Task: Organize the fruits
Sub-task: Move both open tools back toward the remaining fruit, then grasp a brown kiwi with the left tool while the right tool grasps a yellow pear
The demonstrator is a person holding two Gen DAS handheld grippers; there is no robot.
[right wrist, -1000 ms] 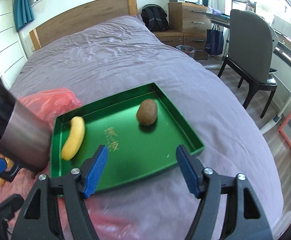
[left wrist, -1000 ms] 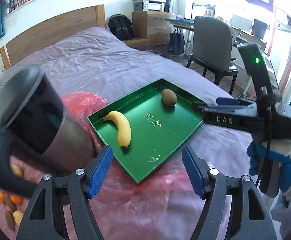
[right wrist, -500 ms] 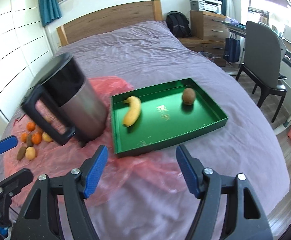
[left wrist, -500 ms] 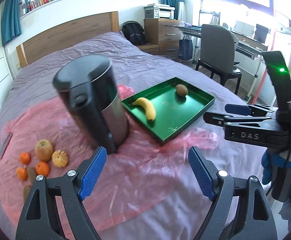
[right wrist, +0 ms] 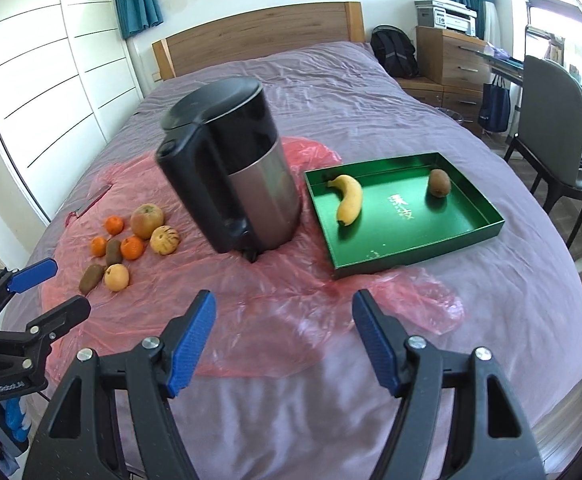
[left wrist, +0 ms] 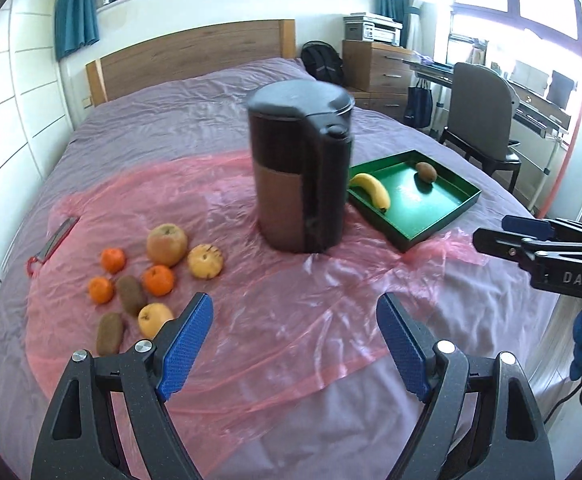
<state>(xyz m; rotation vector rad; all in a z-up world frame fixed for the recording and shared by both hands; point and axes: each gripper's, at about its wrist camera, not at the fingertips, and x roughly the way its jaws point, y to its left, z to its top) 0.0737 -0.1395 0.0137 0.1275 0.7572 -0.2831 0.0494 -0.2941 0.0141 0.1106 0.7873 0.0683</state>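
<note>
A green tray (right wrist: 479,236) (left wrist: 451,216) on the bed holds a banana (right wrist: 350,199) (left wrist: 373,190) and a kiwi (right wrist: 439,182) (left wrist: 426,171). Loose fruit lies on a pink plastic sheet (left wrist: 275,320) at the left: an apple (left wrist: 167,238) (right wrist: 147,221), tangerines (left wrist: 157,280) (right wrist: 131,248), kiwis (left wrist: 131,295) (right wrist: 91,277) and yellow fruits (left wrist: 205,261) (right wrist: 164,240). My left gripper (left wrist: 295,344) is open and empty, above the sheet near the fruit pile. My right gripper (right wrist: 283,340) is open and empty, in front of the tray.
A black and steel kettle (left wrist: 301,172) (right wrist: 231,172) stands on the sheet between the fruit pile and the tray. A red-handled tool (left wrist: 53,242) lies at the sheet's left edge. A chair (left wrist: 479,116) and a desk stand right of the bed.
Both grippers have pulled back and up from the tray, so the kettle and the fruit pile came into view. Both stay open and empty.
</note>
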